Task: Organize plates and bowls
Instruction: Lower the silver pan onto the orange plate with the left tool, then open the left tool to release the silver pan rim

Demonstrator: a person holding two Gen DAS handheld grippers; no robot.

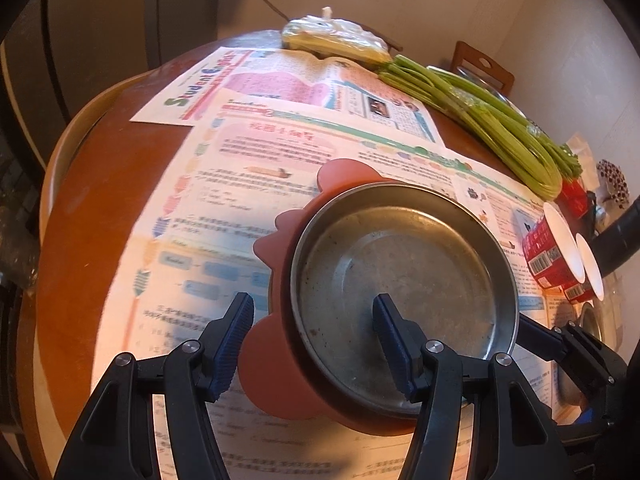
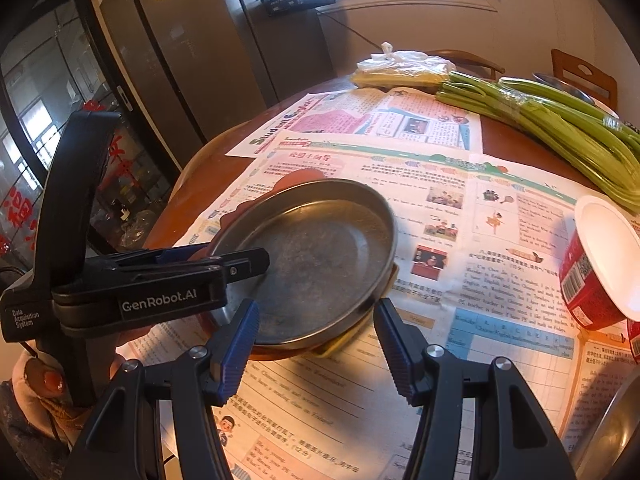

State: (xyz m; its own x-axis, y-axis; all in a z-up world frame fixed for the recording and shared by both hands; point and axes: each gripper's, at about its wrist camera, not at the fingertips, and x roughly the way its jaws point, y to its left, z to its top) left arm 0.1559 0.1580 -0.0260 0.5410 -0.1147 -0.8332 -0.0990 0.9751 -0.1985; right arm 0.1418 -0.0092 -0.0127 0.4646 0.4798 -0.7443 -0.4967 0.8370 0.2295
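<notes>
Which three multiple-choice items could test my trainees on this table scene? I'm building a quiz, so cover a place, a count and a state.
1. Where does the metal plate sit?
A. On the green stalks
B. On the reddish plate
C. Inside a red cup

2. How many red cups show in the left wrist view?
A. None
B. Four
C. Two

3. How is the right gripper?
A. Open, holding nothing
B. Shut on a cup
C. Shut on the newspaper

Answers:
1 B: the metal plate lies on the reddish plate, whose scalloped edge sticks out around it.
2 C: two red cups lie on their sides at the right, white insides showing.
3 A: the right gripper has its fingers spread apart with nothing between them.
</notes>
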